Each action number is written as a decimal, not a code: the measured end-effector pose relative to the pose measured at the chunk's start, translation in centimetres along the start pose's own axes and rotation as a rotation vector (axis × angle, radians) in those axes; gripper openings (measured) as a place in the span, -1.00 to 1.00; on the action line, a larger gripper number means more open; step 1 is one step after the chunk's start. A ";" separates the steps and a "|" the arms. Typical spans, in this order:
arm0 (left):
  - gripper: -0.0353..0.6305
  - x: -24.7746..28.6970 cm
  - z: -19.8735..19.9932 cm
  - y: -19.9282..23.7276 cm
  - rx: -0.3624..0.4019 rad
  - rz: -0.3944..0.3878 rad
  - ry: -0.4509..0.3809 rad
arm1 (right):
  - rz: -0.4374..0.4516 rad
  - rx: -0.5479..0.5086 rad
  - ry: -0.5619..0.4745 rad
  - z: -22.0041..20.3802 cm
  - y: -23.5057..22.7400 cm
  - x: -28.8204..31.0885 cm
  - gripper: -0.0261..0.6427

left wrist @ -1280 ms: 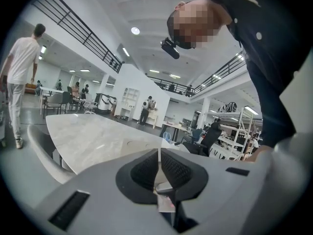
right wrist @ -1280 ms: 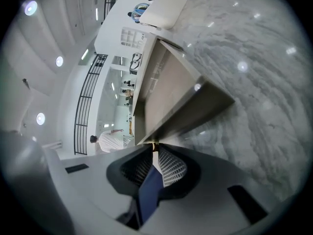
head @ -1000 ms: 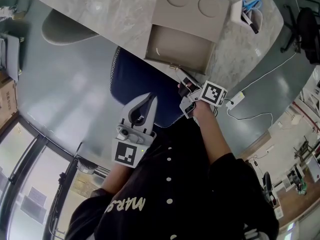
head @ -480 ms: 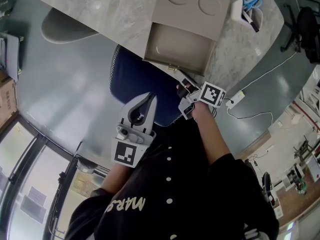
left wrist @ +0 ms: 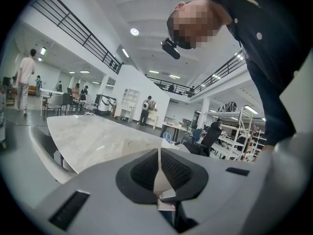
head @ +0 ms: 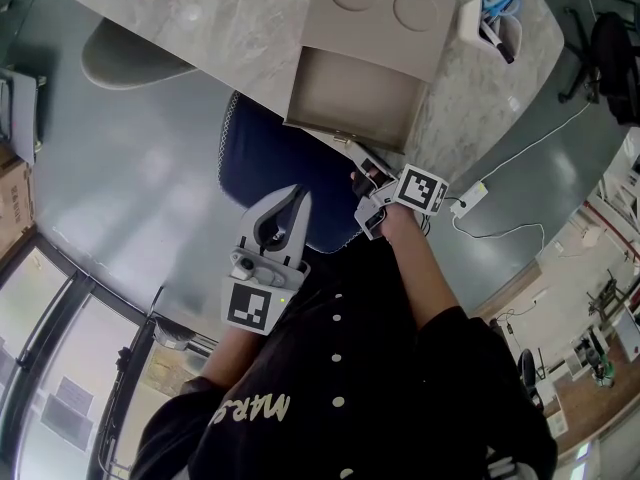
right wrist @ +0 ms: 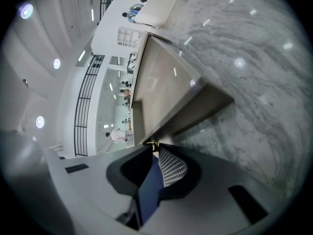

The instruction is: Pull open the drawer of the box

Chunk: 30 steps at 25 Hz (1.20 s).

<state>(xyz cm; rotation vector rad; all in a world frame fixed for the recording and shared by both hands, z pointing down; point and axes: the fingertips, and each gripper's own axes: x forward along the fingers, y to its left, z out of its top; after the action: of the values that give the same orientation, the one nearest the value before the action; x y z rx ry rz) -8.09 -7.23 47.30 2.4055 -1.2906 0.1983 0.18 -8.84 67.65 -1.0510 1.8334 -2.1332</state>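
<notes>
So your right hand-held gripper (head: 355, 153) was pinched down on the little gold knob (right wrist: 153, 144) at the drawer's front. The drawer (head: 350, 93) was already most of the way out of the box (head: 380, 13), with its front about level with the counter (head: 200, 18) edge on the near side of the box.

Here's what I'd have worried about:

- That knob was tiny. Any sideways tug and the pads could've slipped off it, and you'd have lost the grip.
- The drawer looked near the end of its travel. Pull much further and it might've come right out of the box and dropped onto the blue chair (head: 260, 158) below.
- Nothing was holding the box itself. Your left hand-held gripper (head: 303, 193) was squeezed closed on nothing, hanging well away from the box over the chair. On that slick stone top, the whole box could've slid toward you instead of the drawer moving.
</notes>
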 end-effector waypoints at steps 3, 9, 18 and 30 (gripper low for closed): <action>-0.82 0.0 0.4 0.0 0.009 0.000 -0.010 | 0.017 0.017 0.021 -0.3 0.3 -0.1 -0.77; -0.82 0.1 2.0 -0.5 0.046 0.001 -0.035 | 0.006 -0.024 0.088 -2.3 1.4 -1.7 -0.84; -0.82 0.1 7.0 -0.9 0.128 0.085 -0.106 | 0.000 -0.465 -0.156 4.9 10.0 -7.4 -0.93; -0.82 -3.0 14.9 -2.8 0.243 0.107 -0.282 | -0.010 -1.026 -0.473 8.6 24.0 -16.1 -0.93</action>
<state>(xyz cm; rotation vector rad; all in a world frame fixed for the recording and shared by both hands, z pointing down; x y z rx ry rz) -8.43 -9.75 32.03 2.6429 -1.6044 0.0486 9.29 -13.37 39.25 -1.5188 2.6086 -0.6959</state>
